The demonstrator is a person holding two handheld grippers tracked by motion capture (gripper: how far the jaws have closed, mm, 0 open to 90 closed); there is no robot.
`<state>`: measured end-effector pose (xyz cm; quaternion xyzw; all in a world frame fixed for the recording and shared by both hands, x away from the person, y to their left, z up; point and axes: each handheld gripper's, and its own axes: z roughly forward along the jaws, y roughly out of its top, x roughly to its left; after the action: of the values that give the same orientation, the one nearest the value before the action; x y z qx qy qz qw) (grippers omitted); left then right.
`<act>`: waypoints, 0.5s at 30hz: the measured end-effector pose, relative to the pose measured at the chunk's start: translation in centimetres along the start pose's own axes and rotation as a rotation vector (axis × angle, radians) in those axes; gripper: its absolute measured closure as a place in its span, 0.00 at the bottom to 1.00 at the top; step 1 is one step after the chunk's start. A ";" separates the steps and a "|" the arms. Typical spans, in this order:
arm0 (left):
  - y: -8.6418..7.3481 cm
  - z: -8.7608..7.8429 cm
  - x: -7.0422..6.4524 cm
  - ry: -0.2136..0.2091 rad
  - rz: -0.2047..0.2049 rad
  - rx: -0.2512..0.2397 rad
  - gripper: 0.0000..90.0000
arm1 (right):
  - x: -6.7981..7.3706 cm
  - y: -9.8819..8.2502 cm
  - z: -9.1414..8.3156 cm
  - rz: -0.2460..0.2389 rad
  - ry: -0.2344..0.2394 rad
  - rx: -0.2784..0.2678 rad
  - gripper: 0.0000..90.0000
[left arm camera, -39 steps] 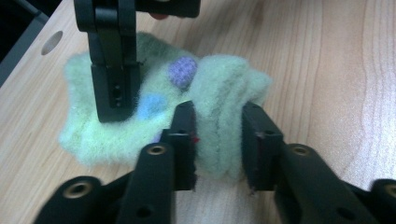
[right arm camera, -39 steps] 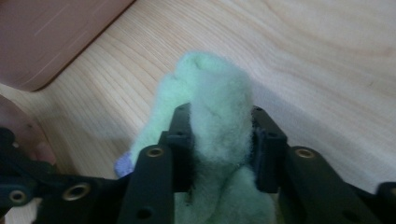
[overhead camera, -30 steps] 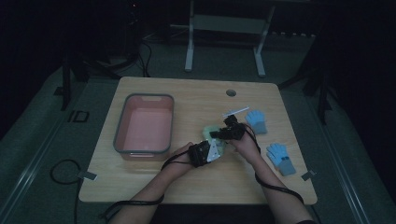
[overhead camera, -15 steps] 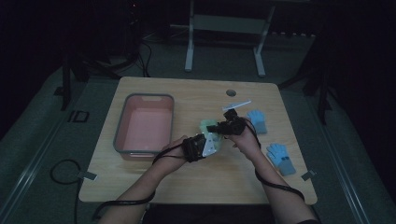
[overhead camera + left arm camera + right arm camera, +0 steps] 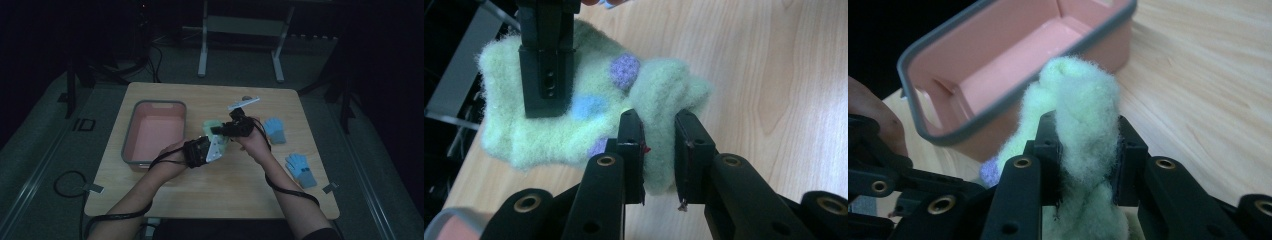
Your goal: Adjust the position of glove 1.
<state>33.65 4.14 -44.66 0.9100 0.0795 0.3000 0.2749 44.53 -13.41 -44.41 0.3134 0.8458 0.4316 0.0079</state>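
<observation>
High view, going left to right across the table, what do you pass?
Pink bin → left gripper → right gripper, both clamped on the fuzzy green glove → blue glove → second blue glove nearer the right edge.

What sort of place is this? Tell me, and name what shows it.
Probably a lab or studio set up for recording: a lone wooden table in a dark room, cables on the grey floor, and a metal stand behind it.

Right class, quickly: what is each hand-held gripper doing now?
Left hand-held gripper: closed on the green fuzzy glove.
Right hand-held gripper: closed on the same glove.
</observation>
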 end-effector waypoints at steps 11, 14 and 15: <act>-2.0 -2.5 1.5 0.036 -0.022 0.027 0.85 | 2.5 3.8 1.9 -0.053 0.031 -0.004 0.79; -2.6 -3.1 1.9 0.049 -0.024 0.042 0.84 | 3.1 4.6 2.4 -0.058 0.036 -0.005 0.79; -2.8 -3.3 2.0 0.053 -0.026 0.047 0.84 | 3.3 4.9 2.6 -0.059 0.039 -0.005 0.79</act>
<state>33.37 8.59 -42.97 0.9068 0.1057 0.3184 0.2551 45.17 -7.64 -41.64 0.2799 0.8537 0.4392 0.0049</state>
